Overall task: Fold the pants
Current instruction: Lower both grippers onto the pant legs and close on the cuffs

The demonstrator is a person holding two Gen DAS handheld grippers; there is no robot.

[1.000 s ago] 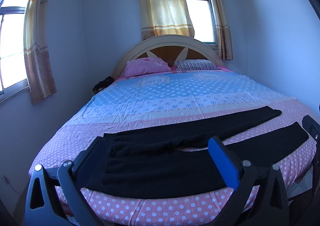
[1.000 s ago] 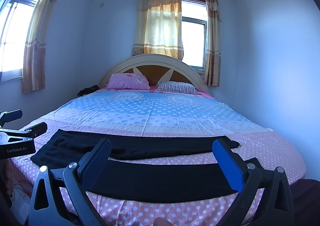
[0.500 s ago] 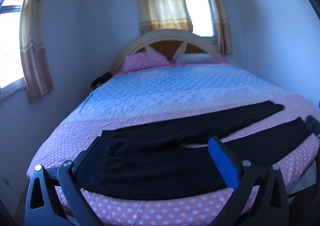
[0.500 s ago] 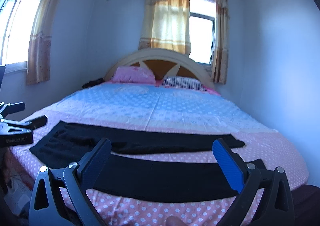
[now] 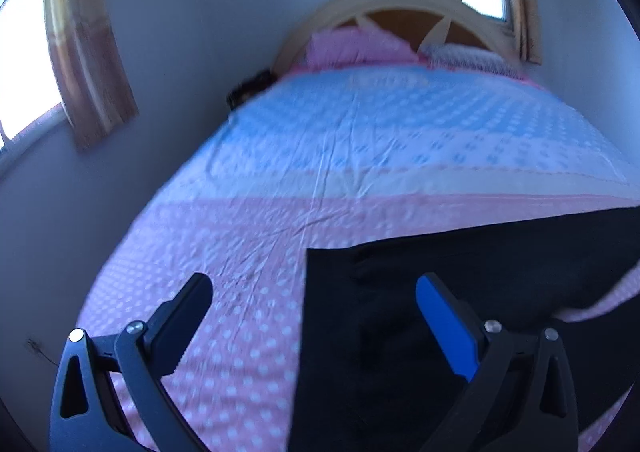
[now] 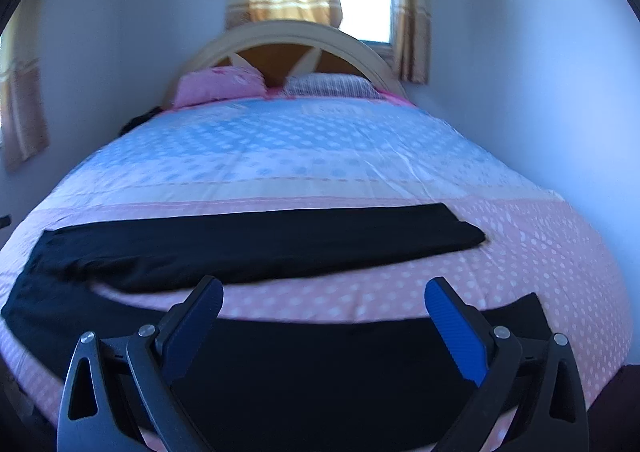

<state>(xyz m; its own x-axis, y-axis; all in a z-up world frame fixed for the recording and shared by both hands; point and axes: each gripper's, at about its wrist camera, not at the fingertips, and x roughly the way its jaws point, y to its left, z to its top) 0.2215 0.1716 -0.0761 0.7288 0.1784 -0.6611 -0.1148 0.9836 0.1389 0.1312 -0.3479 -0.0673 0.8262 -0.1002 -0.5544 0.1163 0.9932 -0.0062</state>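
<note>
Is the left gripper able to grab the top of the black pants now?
Probably yes. The left gripper is open, with the waist edge of the black pants lying flat between its fingers, and nothing covers that edge.

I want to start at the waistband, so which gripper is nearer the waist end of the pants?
Left. The left gripper hangs over the waist edge of the pants. The right gripper is above the near leg, further along toward the cuffs.
</note>
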